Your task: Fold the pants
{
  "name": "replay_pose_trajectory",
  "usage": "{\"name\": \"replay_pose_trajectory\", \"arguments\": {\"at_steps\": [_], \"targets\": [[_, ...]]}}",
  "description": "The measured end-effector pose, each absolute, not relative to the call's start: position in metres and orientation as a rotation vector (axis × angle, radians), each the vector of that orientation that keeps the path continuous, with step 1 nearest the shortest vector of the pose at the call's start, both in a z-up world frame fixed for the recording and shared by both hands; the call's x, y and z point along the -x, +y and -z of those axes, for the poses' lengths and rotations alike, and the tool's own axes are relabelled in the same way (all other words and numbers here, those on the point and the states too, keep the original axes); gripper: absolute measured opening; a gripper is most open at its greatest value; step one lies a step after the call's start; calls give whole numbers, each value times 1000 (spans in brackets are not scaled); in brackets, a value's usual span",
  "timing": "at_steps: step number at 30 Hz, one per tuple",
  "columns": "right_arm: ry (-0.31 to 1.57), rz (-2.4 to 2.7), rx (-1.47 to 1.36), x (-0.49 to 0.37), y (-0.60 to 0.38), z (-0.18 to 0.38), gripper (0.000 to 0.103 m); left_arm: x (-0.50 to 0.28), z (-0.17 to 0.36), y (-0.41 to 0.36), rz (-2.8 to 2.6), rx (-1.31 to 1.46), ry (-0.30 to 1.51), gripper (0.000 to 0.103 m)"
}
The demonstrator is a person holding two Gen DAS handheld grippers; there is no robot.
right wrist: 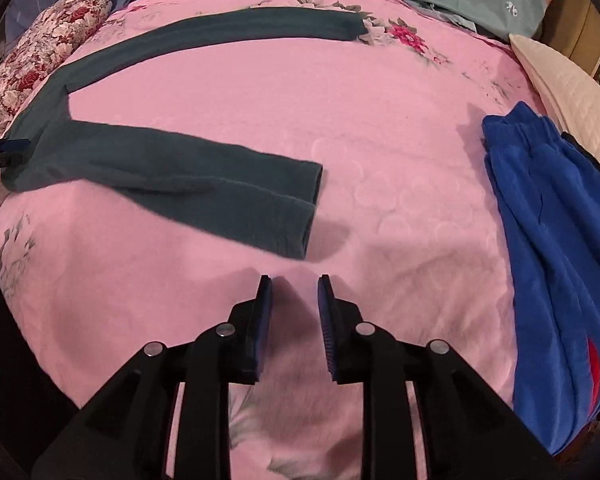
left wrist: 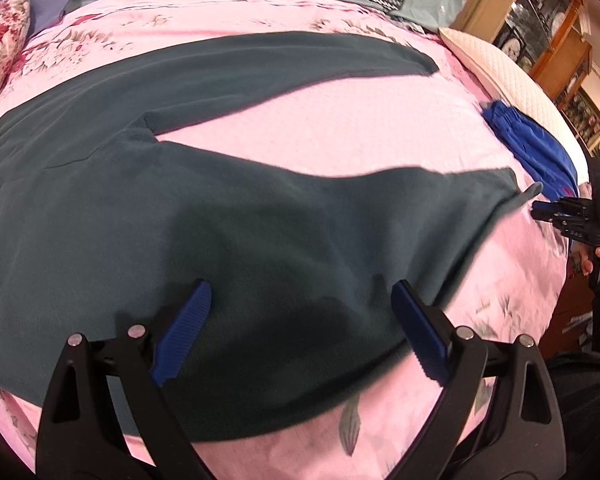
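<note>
A bright blue garment (right wrist: 548, 240) is bunched up along the right edge of the bed (right wrist: 380, 128), just beside a cream quilted pillow (right wrist: 560, 84), and a red floral cushion (right wrist: 40, 52) is tucked at the far left. Nothing is seen lying on the dark teal pants (right wrist: 140, 160), which are spread flat on the pink floral sheet with both legs splayed apart in a V, waistband to the left, cuffs pointing right. The left gripper (left wrist: 300, 320) is held wide apart right over the near leg. The right gripper (right wrist: 294, 304) is kept narrowly parted above bare sheet, near that leg's cuff, nothing clamped.
</note>
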State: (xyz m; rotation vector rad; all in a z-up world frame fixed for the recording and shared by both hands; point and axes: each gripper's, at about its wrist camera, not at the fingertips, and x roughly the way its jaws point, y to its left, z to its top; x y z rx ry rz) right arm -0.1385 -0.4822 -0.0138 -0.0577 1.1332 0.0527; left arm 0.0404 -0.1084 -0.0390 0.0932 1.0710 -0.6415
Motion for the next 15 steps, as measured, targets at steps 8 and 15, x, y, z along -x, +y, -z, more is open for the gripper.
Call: {"name": "replay_pose_trajectory", "arguments": {"at_steps": [8,15], "targets": [[998,-59,-20,144,-484,-32,46,-16,36,-115,806,-89,1125,93],[1081,22,-91,70,-491,3,46,-13,35,-114,793,-96,1115,93]]}}
